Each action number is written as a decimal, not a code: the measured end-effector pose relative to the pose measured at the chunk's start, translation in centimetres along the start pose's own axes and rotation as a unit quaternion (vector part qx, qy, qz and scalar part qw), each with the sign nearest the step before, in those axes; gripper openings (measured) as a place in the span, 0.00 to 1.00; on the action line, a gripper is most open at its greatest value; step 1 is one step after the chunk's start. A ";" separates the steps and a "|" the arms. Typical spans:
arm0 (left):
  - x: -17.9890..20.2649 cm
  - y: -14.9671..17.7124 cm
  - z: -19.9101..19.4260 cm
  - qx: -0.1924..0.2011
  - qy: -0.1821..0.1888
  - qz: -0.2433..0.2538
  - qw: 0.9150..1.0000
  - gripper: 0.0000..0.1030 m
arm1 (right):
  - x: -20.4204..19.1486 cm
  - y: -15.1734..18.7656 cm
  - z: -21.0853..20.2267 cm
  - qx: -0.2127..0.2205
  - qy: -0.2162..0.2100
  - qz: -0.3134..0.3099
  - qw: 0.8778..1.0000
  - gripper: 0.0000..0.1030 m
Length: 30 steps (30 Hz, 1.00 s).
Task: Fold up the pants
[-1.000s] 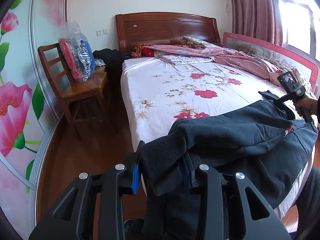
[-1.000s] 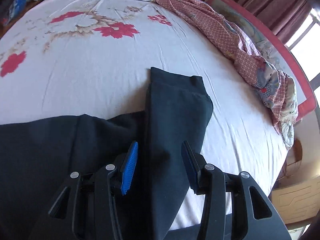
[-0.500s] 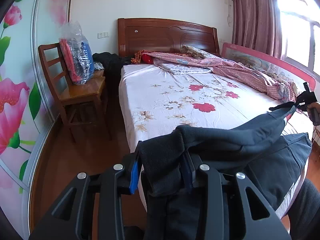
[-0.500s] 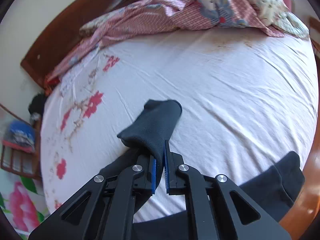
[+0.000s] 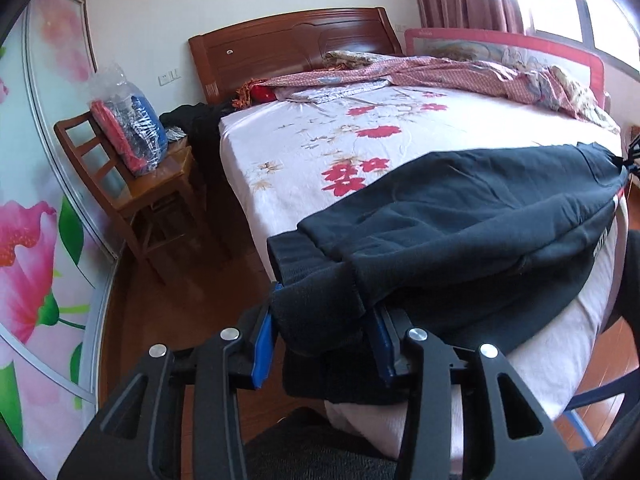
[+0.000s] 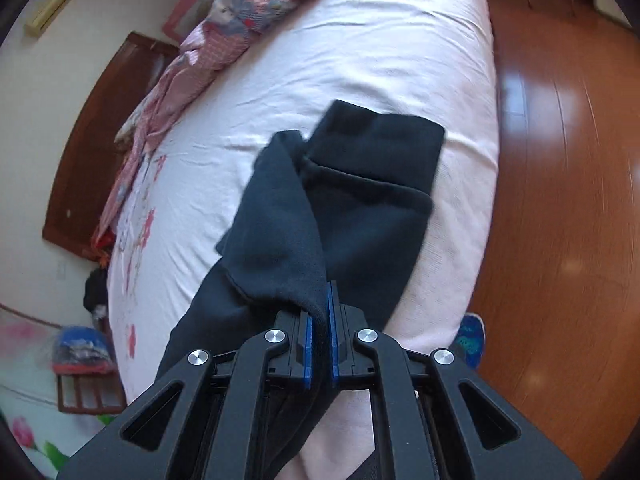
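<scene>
In the left wrist view, the left claw (image 5: 322, 346) is seen clenched on a thick bunched end of the dark pants (image 5: 472, 216), the fabric being pinched between the blue pads (image 5: 262, 344). From there the pants are stretched across the near edge of the bed (image 5: 304, 152), partly lifted off the floral sheet. In the right wrist view, the right claw (image 6: 319, 342) is closed tightly on a fold of the pants (image 6: 332, 216), its blue pads nearly meeting around the cloth, and a leg end is laid flat on the pale sheet of the bed (image 6: 312, 60) just beyond. Farther off, a wooden chair (image 5: 160, 188) bearing a plastic-wrapped bundle (image 5: 128, 128) is seen beside the bed. A crumpled pink quilt (image 5: 448, 72) is spread along the far side, and the wooden headboard (image 5: 292, 48) is set against the wall.
</scene>
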State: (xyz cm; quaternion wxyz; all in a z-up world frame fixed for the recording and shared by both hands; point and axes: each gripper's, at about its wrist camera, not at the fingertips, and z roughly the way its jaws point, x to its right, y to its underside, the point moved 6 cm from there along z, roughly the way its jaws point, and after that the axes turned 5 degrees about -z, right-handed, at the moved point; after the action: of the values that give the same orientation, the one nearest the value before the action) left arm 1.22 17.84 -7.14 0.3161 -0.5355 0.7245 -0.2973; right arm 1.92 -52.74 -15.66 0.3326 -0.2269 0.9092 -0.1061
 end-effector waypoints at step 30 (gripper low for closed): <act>13.9 -4.6 5.1 -0.039 0.006 0.081 0.996 0.90 | -10.4 1.6 -0.5 0.062 0.179 -0.444 0.875 0.32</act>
State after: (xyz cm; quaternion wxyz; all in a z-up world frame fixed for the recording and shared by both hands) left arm 4.76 2.81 -8.72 0.3138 -0.4848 0.7785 -0.2457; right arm 8.05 -46.36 -10.04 0.0951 -0.5631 0.7482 -0.3378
